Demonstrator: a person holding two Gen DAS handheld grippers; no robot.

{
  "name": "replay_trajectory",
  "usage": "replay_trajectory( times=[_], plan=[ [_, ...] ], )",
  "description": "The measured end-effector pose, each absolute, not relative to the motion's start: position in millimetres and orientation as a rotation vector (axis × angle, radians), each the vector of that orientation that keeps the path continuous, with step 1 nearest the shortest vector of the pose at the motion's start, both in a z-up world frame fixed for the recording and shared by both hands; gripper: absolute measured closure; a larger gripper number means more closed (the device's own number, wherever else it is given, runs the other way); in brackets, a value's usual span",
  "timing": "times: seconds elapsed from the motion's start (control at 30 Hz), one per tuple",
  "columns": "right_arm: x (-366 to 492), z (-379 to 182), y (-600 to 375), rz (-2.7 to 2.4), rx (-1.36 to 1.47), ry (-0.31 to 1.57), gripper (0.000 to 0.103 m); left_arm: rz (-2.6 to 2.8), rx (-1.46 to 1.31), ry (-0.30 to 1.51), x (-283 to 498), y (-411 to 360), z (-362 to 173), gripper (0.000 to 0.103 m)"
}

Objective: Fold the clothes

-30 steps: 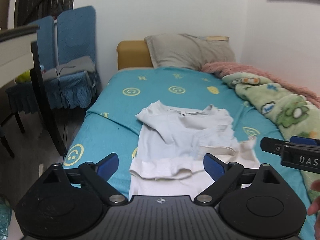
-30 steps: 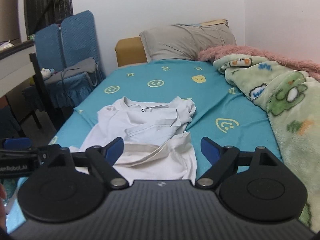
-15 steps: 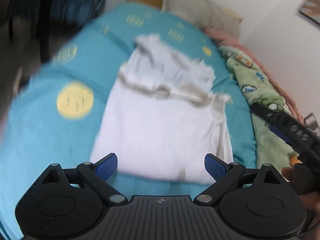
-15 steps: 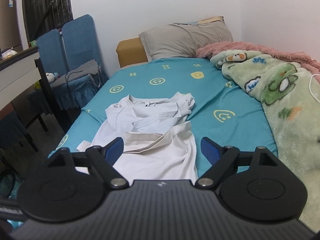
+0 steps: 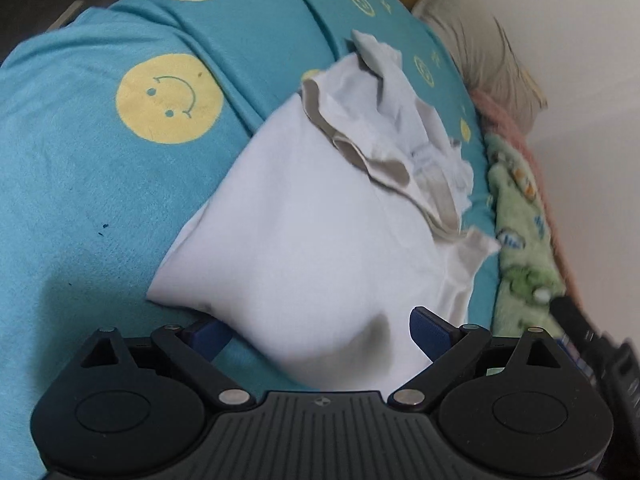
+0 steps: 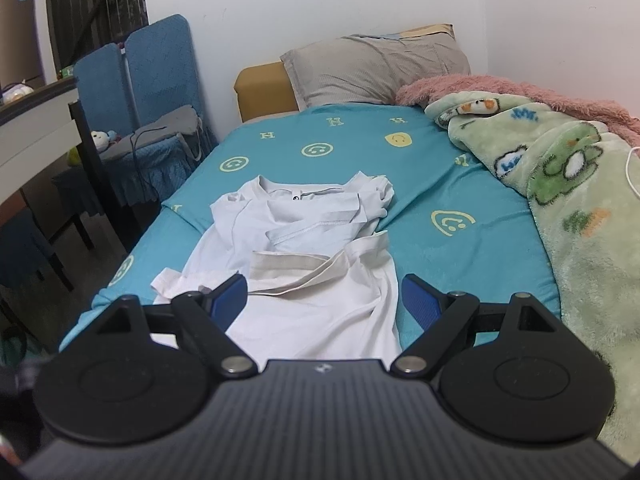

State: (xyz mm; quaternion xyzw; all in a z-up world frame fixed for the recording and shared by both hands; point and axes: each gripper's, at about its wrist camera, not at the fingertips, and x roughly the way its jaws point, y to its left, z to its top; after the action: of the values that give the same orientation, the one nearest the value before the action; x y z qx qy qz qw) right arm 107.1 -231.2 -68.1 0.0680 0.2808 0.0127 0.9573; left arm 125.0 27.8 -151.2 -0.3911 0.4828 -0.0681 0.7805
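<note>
**White shirt on the bed, both claws wide**

A white shirt (image 6: 312, 264) lies on the teal sheet (image 6: 440, 184) of the bed, lengthwise, its collar toward the headboard end and its hem at the foot edge nearest the cameras. The upper part is already bunched and folded over on itself, with a beige band (image 6: 292, 276) crossing the middle; the lower part lies flat and smooth.

The left gripper (image 5: 320, 330) is tilted down over the hem at the foot edge. Its jaws stand wide, the blue pads (image 5: 430, 326) on either side of the cloth; the shirt's near corner drapes across the left pad, but nothing is pinched between them.

The right gripper (image 6: 326, 300) hangs above the lower part of the shirt, also wide apart and empty, pointing up the bed.

A green cartoon blanket (image 6: 580, 208) is heaped along the right edge of the bed, with a pink blanket (image 6: 500, 88) behind it by the wall. A grey pillow (image 6: 372, 68) leans at the headboard end. Off the left edge stand blue chairs (image 6: 152, 80) and a desk (image 6: 36, 120).
</note>
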Motion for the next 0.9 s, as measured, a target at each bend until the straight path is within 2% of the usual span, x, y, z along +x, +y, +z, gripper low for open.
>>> replay_trajectory(
  times=[0.03,0.07,0.2,0.27,0.47,0.53,0.6,0.67,0.77,0.9],
  plan=[
    [107.1,-68.4,-231.1,0.024,0.138,0.571,0.017,-0.145,-0.861,1.027,124.6,29.5,-151.5,0.008],
    [107.2,-68.6,-231.0,0.022,0.138,0.573,0.017,-0.139,-0.865,1.014,123.4,30.8,-151.2,0.014],
    [108.6,-69.6,-231.4,0.016,0.141,0.578,0.017,-0.111,-0.89,0.968,116.7,37.7,-150.2,0.043],
    [109.0,-70.0,-231.1,0.015,0.14,0.581,0.018,-0.114,-0.923,0.953,115.8,42.3,-151.3,0.046],
    [108.1,-69.9,-230.1,0.013,0.135,0.584,0.017,-0.113,-0.922,0.976,122.4,41.5,-160.9,0.046],
    [107.4,-69.7,-230.0,0.01,0.138,0.591,0.017,-0.112,-0.913,0.971,122.4,40.4,-160.1,0.053],
    [105.6,-70.4,-229.7,0.011,0.151,0.605,0.017,-0.112,-0.907,0.967,121.9,40.2,-159.7,0.073],
    [103.9,-72.8,-230.6,0.021,0.197,0.633,0.018,-0.115,-0.916,0.958,120.2,42.2,-159.2,0.086],
    [102.4,-85.0,-237.5,0.075,0.392,0.727,0.018,-0.133,-0.948,0.927,117.1,46.5,-154.9,0.091],
    [97.3,-127.0,-248.8,0.176,0.816,0.916,0.018,-0.172,-0.967,0.869,111.8,49.4,-143.3,0.092]
  ],
)
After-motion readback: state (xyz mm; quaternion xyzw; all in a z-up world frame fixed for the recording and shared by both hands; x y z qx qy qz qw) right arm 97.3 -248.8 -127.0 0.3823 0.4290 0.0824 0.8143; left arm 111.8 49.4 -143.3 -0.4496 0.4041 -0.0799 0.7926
